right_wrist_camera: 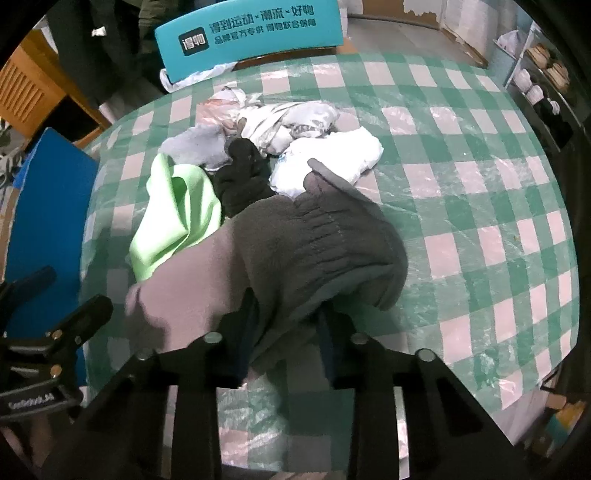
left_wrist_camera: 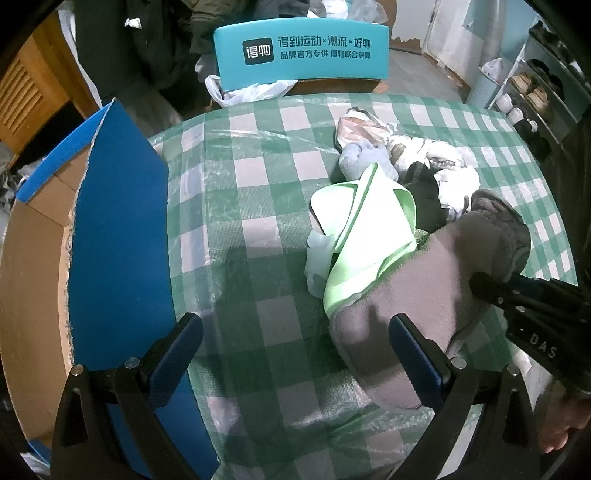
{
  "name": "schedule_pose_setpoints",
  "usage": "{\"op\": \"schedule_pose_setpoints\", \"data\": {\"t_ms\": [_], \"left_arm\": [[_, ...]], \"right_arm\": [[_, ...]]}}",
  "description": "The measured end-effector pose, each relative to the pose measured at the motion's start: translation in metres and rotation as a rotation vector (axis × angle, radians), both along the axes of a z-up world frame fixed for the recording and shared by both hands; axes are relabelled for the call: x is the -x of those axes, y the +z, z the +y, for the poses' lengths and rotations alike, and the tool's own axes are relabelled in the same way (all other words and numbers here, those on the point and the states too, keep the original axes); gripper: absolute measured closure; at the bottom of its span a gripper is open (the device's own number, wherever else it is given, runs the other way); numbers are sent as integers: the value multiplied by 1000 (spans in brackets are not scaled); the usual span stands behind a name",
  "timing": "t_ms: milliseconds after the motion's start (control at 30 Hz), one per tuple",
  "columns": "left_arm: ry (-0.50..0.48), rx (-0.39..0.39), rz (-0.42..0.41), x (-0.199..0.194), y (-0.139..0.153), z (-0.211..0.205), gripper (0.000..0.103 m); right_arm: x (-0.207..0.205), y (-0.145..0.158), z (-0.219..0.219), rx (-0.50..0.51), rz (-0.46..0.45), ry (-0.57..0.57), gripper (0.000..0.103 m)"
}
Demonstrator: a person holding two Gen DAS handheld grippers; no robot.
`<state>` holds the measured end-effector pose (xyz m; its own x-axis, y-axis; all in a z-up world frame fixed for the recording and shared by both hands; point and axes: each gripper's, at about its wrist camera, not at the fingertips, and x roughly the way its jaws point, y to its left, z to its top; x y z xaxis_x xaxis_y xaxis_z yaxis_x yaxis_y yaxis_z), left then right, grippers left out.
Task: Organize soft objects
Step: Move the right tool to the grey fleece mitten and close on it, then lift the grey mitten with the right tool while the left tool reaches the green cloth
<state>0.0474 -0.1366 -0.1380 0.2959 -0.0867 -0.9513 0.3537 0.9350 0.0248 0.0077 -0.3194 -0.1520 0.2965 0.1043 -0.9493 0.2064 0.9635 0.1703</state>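
Note:
A grey fleece glove [left_wrist_camera: 424, 280] [right_wrist_camera: 295, 240] lies at the near edge of a pile of soft things on the checked table [left_wrist_camera: 258, 184]. My right gripper [right_wrist_camera: 284, 339] is shut on the glove's near edge, with fabric bunched between its fingers; in the left wrist view it [left_wrist_camera: 480, 286] reaches in from the right. My left gripper [left_wrist_camera: 295, 347] is open above the tablecloth, its right finger [left_wrist_camera: 410, 350] over the glove's end, holding nothing. A light green cloth [left_wrist_camera: 369, 229] [right_wrist_camera: 177, 218] lies partly under the glove. Behind them lie a black glove [right_wrist_camera: 240, 181], a pale blue sock [right_wrist_camera: 199, 144] and white bags [right_wrist_camera: 332, 158].
A cardboard box with a blue flap [left_wrist_camera: 118, 229] [right_wrist_camera: 44, 221] stands against the table's left edge. A teal chair back with printed text [left_wrist_camera: 301, 55] [right_wrist_camera: 251, 33] is at the far side. A shelf with shoes [left_wrist_camera: 535, 96] stands far right. Clear plastic covers the tablecloth.

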Motion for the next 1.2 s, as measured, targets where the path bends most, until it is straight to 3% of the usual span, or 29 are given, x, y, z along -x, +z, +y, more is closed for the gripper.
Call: {"op": "schedule_pose_setpoints", "data": {"t_ms": [500,700,833,1000,1200], "left_arm": [[-8,-2,-22,6,11,-5,1],[-13,-4,-10,6,8,-9,1],[-17,2,7,5,4,-12,1],[-12,11,36,4,-2,-15,1],[11,36,67,-2,-9,-18,1]], "right_arm": [[16,27,-49,136,36,-3,76],[18,29,-77,160,53,-53,75],[17,24,-82,149,67,-82,61],[18,21,-82,141,70,-116,24],[15,18,-81,87,77,-166,22]]}}
